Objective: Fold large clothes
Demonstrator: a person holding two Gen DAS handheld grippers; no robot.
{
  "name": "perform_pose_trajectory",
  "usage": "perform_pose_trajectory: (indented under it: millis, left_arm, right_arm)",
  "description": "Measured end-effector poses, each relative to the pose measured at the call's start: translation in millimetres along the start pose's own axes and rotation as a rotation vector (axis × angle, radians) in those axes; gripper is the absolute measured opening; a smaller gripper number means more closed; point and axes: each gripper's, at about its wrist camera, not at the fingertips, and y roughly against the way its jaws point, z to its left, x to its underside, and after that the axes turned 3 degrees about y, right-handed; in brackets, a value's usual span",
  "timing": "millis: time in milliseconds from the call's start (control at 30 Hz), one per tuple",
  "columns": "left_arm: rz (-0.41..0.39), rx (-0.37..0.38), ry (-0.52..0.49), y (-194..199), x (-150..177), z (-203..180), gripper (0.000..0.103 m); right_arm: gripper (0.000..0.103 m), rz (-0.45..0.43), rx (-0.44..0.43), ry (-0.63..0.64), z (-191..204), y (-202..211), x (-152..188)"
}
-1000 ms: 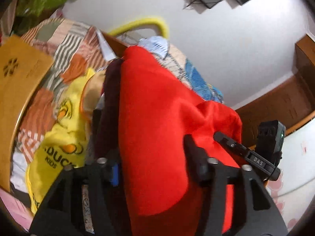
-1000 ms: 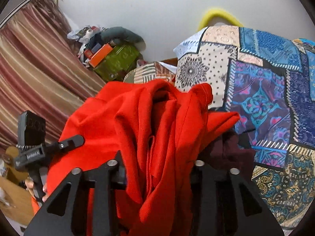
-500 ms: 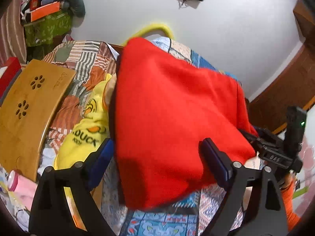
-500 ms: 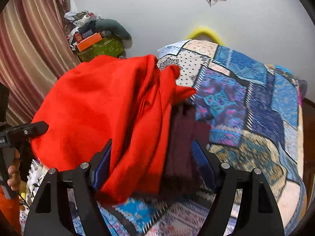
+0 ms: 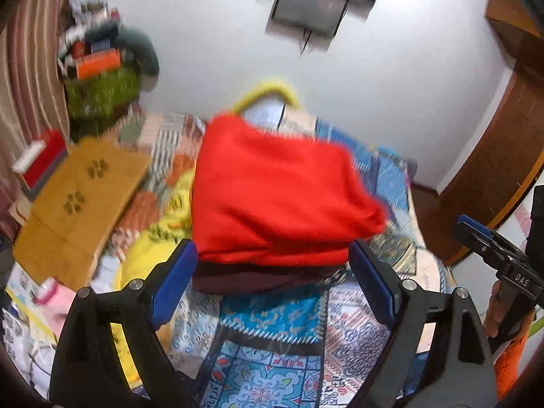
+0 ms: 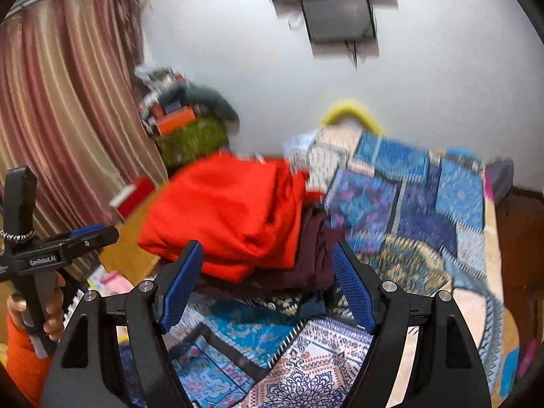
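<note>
A folded red garment [image 5: 275,197] lies on top of a folded dark maroon garment [image 5: 258,277] on the patchwork bedspread [image 5: 272,319]. The stack also shows in the right wrist view: the red garment [image 6: 231,214] over the maroon garment [image 6: 306,258]. My left gripper [image 5: 272,272] is open and empty, just short of the stack's near edge. My right gripper [image 6: 268,278] is open and empty, also just short of the stack. Each gripper shows at the edge of the other's view.
A yellow printed garment [image 5: 153,244] lies left of the stack, beside a wooden lap table [image 5: 81,197]. A pile of boxes and bags [image 6: 183,125] stands by the striped curtain [image 6: 61,108]. The bedspread [image 6: 414,204] stretches to the right, with a wooden frame [image 5: 489,170] beyond.
Both grippers have let go of the red garment, opened and pulled back. The red garment now rests folded on the maroon one.
</note>
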Motion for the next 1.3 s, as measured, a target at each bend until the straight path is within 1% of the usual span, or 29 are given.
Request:
perform_pose_trajectory:
  millis: [67,100,167,267,300,367,467,600,633,667,733,767,800,833,967,1067,1200,1233,1300]
  left_arm:
    - [-0.076,-0.004,-0.033,29,2,-13,0.090]
    - [-0.122,-0.002,-0.052,47,3,-20,0.090]
    - [-0.220,0.002,-0.093,85,8,-38,0.090]
    - [-0.339,-0.003,-0.142,128,22,-58,0.090]
    - [-0.377,-0.003,-0.159,142,28,-65,0.090]
    - [-0.447,-0.009,-0.202,169,44,-80,0.090]
    - [-0.546,-0.029,-0.238,199,67,-95,0.090]
    - [-0.629,-0.053,-0.238,221,96,-107,0.091]
    - [-0.639,-0.054,-0.233,223,102,-108,0.092]
    - [-0.647,-0.057,-0.224,225,107,-108,0.097]
    - [-0.660,-0.062,-0.200,227,114,-107,0.102]
    - [-0.665,-0.066,-0.188,227,118,-106,0.102]
    - [-0.667,-0.070,-0.177,226,121,-104,0.102]
    - [-0.656,-0.074,-0.166,224,123,-102,0.102]
    - [-0.628,-0.085,-0.144,221,129,-97,0.102]
    - [-0.625,-0.091,-0.125,220,132,-94,0.102]
    - [-0.618,-0.081,-0.114,220,135,-91,0.102]
    - [-0.618,-0.082,-0.114,220,136,-92,0.102]
    - [-0.619,-0.087,-0.114,219,137,-92,0.102]
  right_arm:
    - [0.074,-0.076,-0.005,0.016,9,29,-4]
    - [0.074,-0.124,-0.008,0.025,16,47,-5]
    - [0.074,-0.192,-0.012,0.037,25,73,-5]
    - [0.074,-0.301,-0.014,0.064,42,113,2]
    - [0.074,-0.344,-0.008,0.079,49,129,6]
    - [0.074,-0.402,0.011,0.110,61,149,13]
    - [0.074,-0.471,0.024,0.122,72,172,29]
    - [0.074,-0.511,0.068,0.134,84,184,49]
    - [0.075,-0.515,0.085,0.134,86,186,54]
    - [0.077,-0.515,0.097,0.131,87,186,56]
    - [0.092,-0.516,0.110,0.119,87,186,59]
    - [0.095,-0.518,0.117,0.108,86,187,61]
    - [0.101,-0.519,0.125,0.103,86,186,62]
    - [0.103,-0.519,0.132,0.102,86,187,62]
    - [0.103,-0.522,0.157,0.120,90,190,62]
    - [0.103,-0.519,0.158,0.126,93,190,62]
    - [0.103,-0.516,0.154,0.117,93,190,62]
    - [0.103,-0.515,0.155,0.115,91,190,67]
    - [0.103,-0.510,0.153,0.109,90,189,67]
